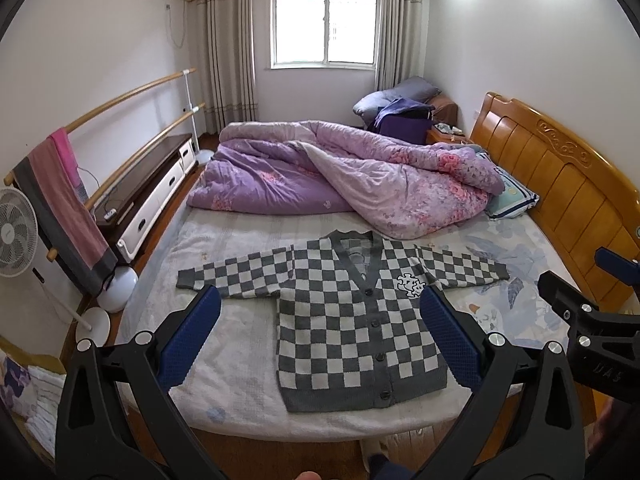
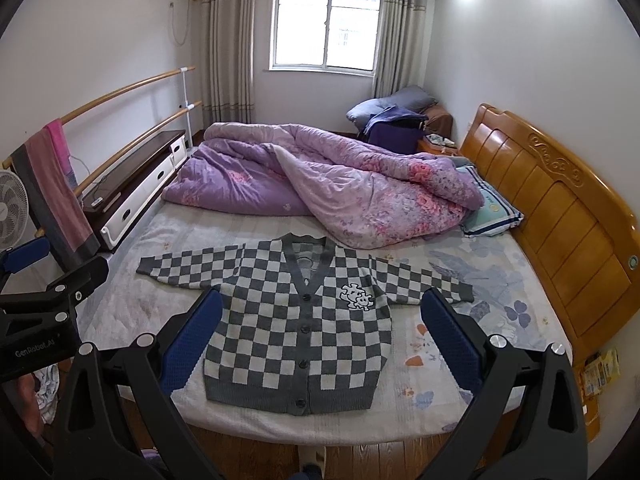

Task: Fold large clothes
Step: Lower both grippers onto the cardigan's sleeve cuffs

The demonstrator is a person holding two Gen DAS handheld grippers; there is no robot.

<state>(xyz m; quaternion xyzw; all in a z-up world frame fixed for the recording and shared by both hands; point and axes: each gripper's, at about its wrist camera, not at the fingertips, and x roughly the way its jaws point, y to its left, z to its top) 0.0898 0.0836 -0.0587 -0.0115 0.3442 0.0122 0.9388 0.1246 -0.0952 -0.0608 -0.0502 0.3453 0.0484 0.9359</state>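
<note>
The grey-and-white checkered knit cardigan (image 1: 352,320) is lying flat and buttoned up on the near part of the pale floral-sheeted bed (image 1: 240,380), sleeves spread out to both sides. Both grippers hover above the bed's near edge, not touching the fabric. The left gripper (image 1: 320,336) has its blue-padded fingers wide apart, and same for the right gripper (image 2: 322,336). Behind the cardigan sits a crumpled purple floral quilt (image 1: 320,168), with the wooden headboard (image 1: 560,188) off to the right.
</note>
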